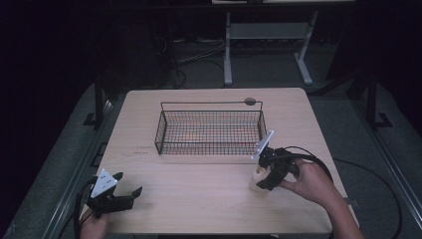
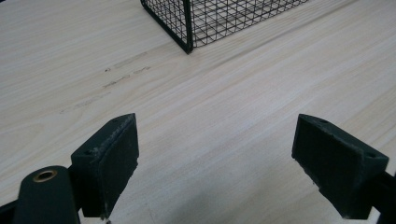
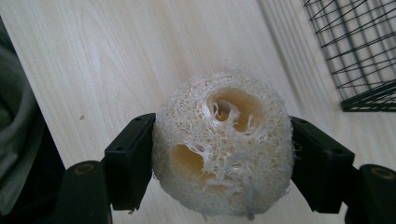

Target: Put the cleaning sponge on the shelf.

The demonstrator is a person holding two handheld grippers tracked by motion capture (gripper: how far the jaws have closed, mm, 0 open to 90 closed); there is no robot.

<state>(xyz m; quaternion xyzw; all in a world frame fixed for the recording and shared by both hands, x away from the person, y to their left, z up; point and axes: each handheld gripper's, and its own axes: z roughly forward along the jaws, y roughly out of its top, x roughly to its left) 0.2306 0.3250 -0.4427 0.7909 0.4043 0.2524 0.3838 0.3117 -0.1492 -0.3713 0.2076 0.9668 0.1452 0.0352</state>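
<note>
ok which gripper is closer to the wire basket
Right. The right gripper, shut on a loofah sponge, sits just off the wire basket's near right corner; the left gripper is farther, at the table's near left.

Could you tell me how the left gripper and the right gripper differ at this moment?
The left gripper has its jaws spread wide with bare table between them, while the right gripper is closed on a loofah sponge. The left gripper sits near the table's front left corner, away from the wire basket; the right gripper is close to the basket's front right corner. Both are black, two-jawed and held by a hand.
</note>
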